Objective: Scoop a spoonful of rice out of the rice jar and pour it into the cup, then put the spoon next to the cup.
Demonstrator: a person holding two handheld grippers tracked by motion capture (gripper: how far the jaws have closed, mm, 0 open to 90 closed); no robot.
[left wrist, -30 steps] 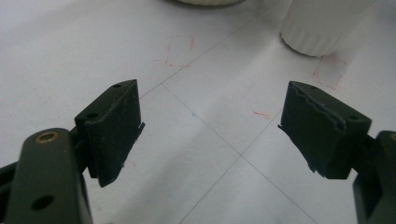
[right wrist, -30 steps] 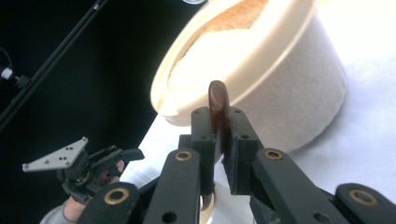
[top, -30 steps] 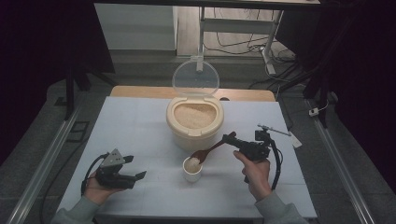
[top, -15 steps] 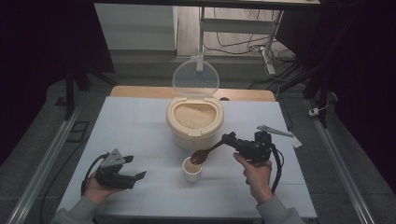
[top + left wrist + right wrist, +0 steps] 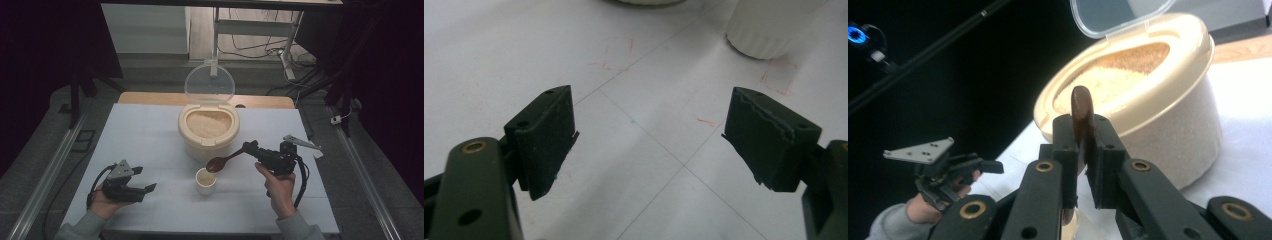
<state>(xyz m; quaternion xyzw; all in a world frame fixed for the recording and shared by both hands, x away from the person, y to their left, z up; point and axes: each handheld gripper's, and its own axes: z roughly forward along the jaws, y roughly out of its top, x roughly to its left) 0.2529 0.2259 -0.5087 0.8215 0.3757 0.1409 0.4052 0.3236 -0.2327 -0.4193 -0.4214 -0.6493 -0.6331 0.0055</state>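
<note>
While the spoon (image 5: pixel 223 161) is being held over the cup (image 5: pixel 206 181), the step in hand looks like tipping rice out of it. The spoon's handle is being squeezed tight between the jaws of the right gripper (image 5: pixel 248 148), and its bowl is being held just above the cup's rim, at about one o'clock from the cup. The spoon looks turned on its side, so the rice is likely being poured or is already out; what is left in it cannot be told.

The cup is standing on the table (image 5: pixel 150 130), just in front of the tub (image 5: pixel 208 131), at six o'clock from it. The tub is full of rice, and its lid (image 5: pixel 209 82) is being held up at twelve o'clock.

To do this step well, the spoon should be kept right over the middle of the cup and turned slowly, so no grains are dropped on the table. The cup should not be bumped, since it may tip easily.

The left gripper (image 5: pixel 146 189) is being rested at eight o'clock from the cup, well apart from it. Its jaws are being held wide, with nothing between them.
</note>
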